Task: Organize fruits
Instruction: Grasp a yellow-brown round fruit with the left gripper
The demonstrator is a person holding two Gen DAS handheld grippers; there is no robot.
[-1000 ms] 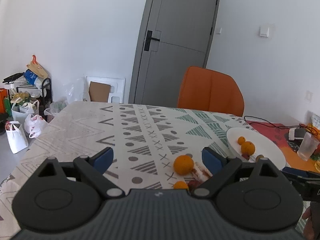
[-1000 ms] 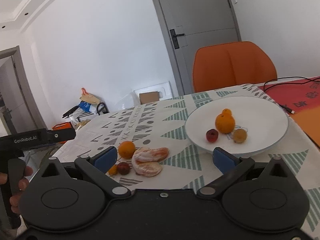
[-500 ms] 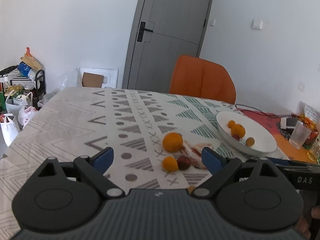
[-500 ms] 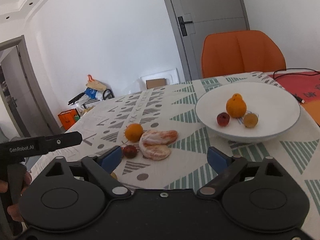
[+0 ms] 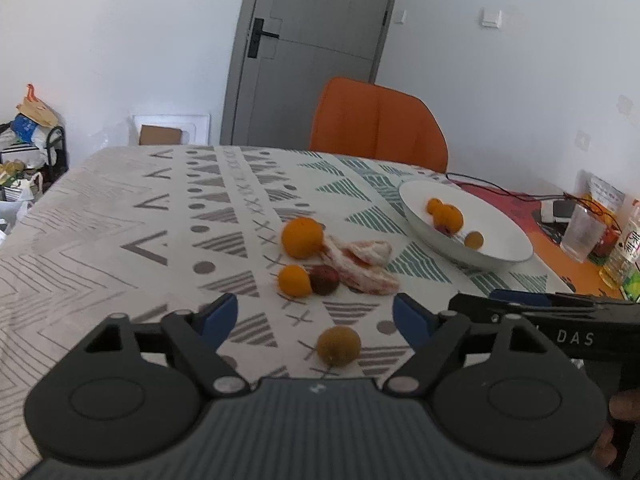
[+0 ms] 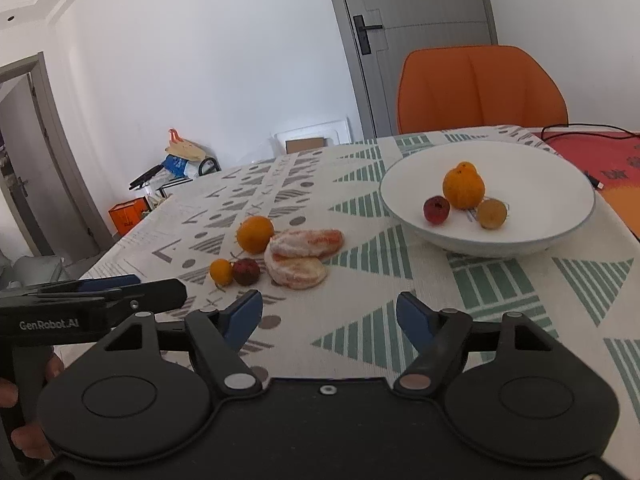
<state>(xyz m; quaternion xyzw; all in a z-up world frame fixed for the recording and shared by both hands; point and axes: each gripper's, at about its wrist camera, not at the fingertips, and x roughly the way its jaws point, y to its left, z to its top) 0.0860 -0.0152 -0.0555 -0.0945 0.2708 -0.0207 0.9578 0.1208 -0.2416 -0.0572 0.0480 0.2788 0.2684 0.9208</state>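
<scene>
On the patterned tablecloth (image 5: 120, 216) both grippers' fingers, just narrowing, stand spread; a brown fruit (image 5: 338, 345) lies between the left's (image 5: 315, 317).

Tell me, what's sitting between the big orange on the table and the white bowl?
In both wrist views, peeled orange pieces lie between the big orange and the white bowl; the rest is bare tablecloth.
</scene>
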